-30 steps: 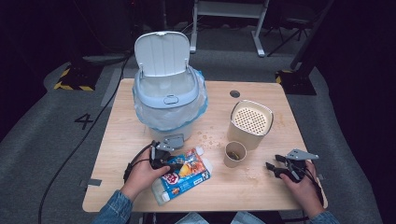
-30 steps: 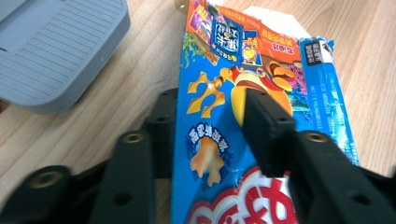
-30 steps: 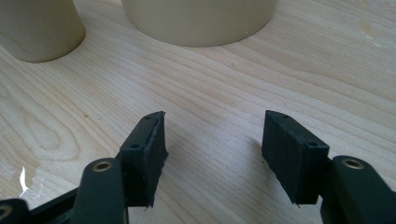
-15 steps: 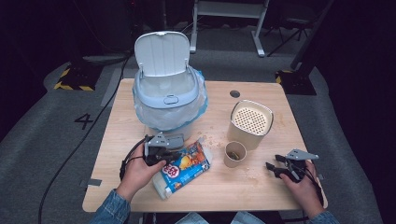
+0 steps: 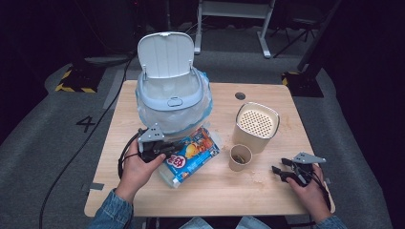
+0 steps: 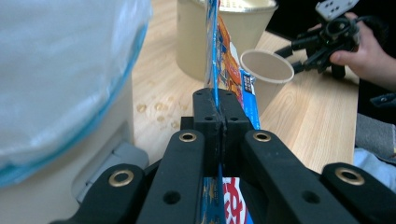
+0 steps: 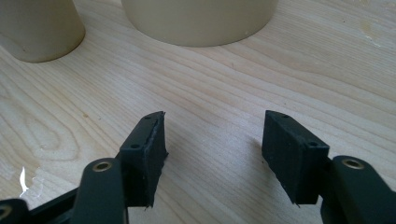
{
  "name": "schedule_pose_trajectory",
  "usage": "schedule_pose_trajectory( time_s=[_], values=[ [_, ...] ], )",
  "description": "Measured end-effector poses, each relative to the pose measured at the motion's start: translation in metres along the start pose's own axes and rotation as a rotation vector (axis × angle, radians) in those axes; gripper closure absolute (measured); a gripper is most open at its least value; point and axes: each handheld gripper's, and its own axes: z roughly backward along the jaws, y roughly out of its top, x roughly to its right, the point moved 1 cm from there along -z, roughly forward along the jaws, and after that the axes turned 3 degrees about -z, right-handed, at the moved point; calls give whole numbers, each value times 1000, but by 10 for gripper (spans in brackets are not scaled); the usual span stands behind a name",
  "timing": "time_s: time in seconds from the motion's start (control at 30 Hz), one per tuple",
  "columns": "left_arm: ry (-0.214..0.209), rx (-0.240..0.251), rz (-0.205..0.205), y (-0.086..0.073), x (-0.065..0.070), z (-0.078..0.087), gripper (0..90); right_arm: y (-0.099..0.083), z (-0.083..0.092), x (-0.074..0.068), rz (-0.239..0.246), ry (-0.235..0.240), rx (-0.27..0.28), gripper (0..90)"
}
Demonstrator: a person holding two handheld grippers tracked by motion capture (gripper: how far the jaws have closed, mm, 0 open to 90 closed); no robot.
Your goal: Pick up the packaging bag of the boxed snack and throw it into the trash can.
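Note:
A blue and orange snack bag (image 5: pixel 190 154) hangs tilted just above the table, in front of the white bin. My left gripper (image 5: pixel 164 149) is shut on its left edge; in the left gripper view the bag (image 6: pixel 223 51) stands edge-on between the closed jaws of that gripper (image 6: pixel 217 109). My right gripper (image 5: pixel 279 168) rests near the table's right front corner, open, with bare wood between its fingers (image 7: pixel 212 154). The left gripper view also catches it farther off (image 6: pixel 299 56), held by a hand.
A white bin (image 5: pixel 172 98) with a plastic liner and raised lid stands at the back left. A beige canister with a perforated top (image 5: pixel 257 125) and a small paper cup (image 5: pixel 239 157) stand right of centre. The table's front edge (image 5: pixel 210 210) is near.
The left gripper has lifted and moved the snack bag toward the bin, tilting it up. The right gripper has stayed still.

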Motion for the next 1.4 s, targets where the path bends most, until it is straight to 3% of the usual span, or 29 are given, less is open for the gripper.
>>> schedule_pose_trajectory(
  time_s=[0.6, 1.0, 1.4],
  values=[
    [77, 143, -40, 60, -4, 39, 885, 0, 0, 0, 0, 0, 0, 401],
    [98, 173, -87, 100, -2, 51, 885, 0, 0, 0, -1, 0, 0, 401],
    [154, 250, -76, 128, -6, 65, 887, 0, 0, 0, 0, 0, 0, 401]
  ],
)
